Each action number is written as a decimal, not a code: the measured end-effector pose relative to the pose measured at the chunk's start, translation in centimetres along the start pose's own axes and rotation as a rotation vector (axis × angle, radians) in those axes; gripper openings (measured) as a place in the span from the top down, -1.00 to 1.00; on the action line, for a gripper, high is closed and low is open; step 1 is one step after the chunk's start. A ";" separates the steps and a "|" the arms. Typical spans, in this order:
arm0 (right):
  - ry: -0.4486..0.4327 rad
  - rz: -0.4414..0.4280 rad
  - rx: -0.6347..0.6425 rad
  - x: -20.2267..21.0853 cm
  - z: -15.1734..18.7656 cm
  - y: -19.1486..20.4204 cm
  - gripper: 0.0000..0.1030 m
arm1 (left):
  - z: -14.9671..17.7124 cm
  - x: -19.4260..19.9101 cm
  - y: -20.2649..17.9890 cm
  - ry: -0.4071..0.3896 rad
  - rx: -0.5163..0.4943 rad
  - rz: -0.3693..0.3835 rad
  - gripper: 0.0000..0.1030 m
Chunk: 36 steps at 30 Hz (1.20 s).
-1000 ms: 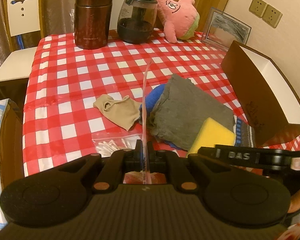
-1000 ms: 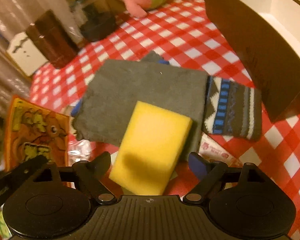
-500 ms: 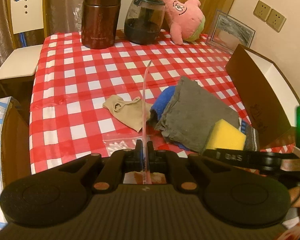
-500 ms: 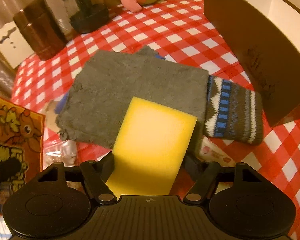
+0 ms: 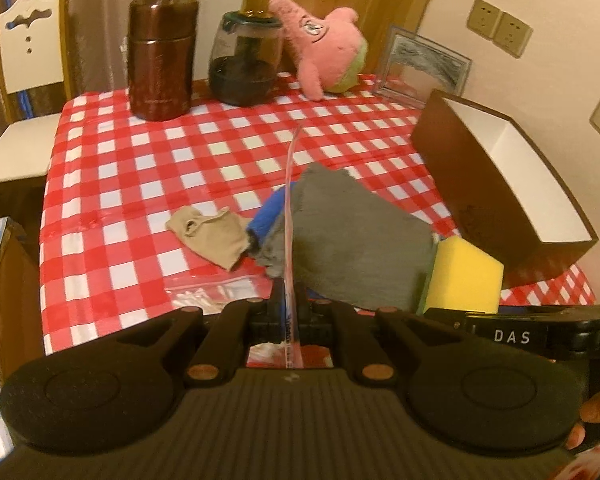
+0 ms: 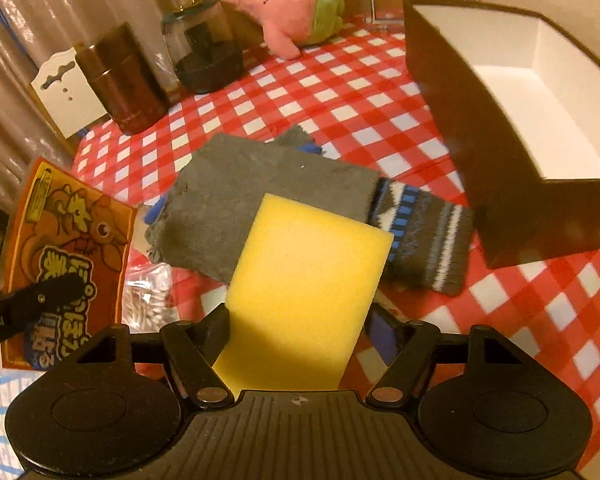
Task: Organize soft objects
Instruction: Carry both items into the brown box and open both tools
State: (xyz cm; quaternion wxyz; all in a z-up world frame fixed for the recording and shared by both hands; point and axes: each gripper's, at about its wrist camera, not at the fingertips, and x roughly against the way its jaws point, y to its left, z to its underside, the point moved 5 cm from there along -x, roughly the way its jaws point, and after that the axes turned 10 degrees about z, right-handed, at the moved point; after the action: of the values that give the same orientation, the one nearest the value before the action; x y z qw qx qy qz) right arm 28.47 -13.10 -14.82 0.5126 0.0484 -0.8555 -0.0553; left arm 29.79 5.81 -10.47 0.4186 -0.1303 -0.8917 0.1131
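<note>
My right gripper is shut on a yellow sponge, held just above a grey cloth. That sponge also shows at the right of the left wrist view. My left gripper is shut on a thin clear plastic sheet that stands edge-on. A patterned sock lies right of the cloth, and a blue cloth peeks out from under it. A beige sock lies to their left. At the table's back sits a pink plush.
An open brown box with a white inside stands at the right. A brown canister, a glass kettle and a picture frame line the back. A bag of cotton swabs lies near. An orange printed packet is at the left.
The right jaws closed onto the yellow sponge and lifted it off the grey cloth. Both grippers have risen and drawn back from the table a little.
</note>
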 end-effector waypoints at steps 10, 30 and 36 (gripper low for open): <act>-0.078 -0.013 -0.003 4.2 -1.2 -4.1 -0.39 | -2.0 0.3 -6.4 -0.040 -0.082 0.073 0.95; -0.215 0.107 -0.055 5.9 -12.0 -21.4 -0.39 | -11.8 -7.9 -26.1 -0.108 -0.205 0.331 0.95; -0.189 0.098 -0.039 3.4 -13.9 -25.1 -0.40 | -12.8 -13.0 -29.1 -0.055 -0.190 0.334 0.95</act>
State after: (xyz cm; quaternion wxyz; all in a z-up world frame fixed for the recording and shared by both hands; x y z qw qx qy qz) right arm 39.83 -39.00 -8.98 0.4324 -0.0088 -0.9002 -0.0514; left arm 43.70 -24.64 -2.71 0.3553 -0.3125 -0.8753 0.0998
